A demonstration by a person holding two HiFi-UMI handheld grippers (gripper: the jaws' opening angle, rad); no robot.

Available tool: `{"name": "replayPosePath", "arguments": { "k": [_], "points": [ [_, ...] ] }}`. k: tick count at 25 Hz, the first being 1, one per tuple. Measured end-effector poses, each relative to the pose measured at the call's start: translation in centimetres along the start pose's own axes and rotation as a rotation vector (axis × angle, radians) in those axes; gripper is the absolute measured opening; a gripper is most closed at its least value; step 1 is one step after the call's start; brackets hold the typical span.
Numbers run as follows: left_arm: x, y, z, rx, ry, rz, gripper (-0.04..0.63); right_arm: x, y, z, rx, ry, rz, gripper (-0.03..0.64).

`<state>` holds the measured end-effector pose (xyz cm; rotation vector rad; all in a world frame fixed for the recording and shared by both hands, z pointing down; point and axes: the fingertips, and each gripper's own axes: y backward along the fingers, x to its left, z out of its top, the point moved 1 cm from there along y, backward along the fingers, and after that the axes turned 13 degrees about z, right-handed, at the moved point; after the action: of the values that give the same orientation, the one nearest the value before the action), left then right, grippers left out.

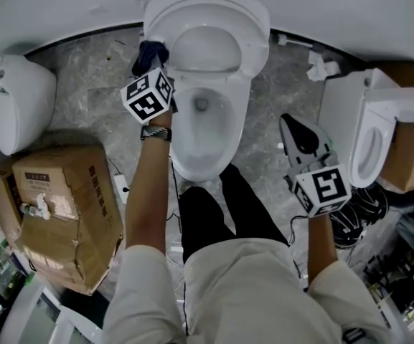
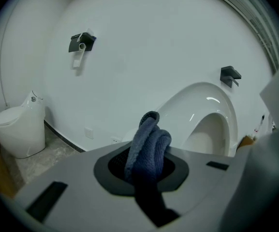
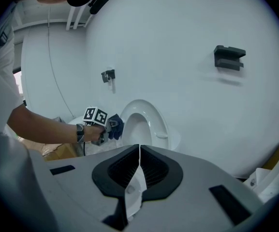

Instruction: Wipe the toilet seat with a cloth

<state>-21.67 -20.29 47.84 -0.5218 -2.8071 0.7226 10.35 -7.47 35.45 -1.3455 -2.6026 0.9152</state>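
Clamping blue cloth, left tongs beside raised toilet seat; right tongs fully closed; bowl uncovered.

No text is legible; the cardboard box print is blurred.

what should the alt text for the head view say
Seen from above, a person's left gripper holds a dark blue cloth at the left edge of the raised toilet seat. The right gripper hangs right of the bowl, over the grey floor. A cardboard box lies at left.
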Motion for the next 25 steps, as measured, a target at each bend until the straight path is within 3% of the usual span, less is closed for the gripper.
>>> {"name": "replayPosePath", "arguments": {
  "k": [6,12,25],
  "points": [
    [-0.6,0.8,0.8,0.000,0.021,0.011,0.044,-0.1,0.6,0.9,-0.016,0.012,0.010,0.031],
    [-0.8,0.9,1.3,0.023,0.092,0.023,0.044,-0.6,1.4,1.4,-0.011,0.025,0.016,0.031],
    [-5.3,2.0,5.6,-0.083,0.036,-0.058,0.044,-1.9,3.1,1.4,-0.024,0.014,0.008,0.031]
  ]
}}
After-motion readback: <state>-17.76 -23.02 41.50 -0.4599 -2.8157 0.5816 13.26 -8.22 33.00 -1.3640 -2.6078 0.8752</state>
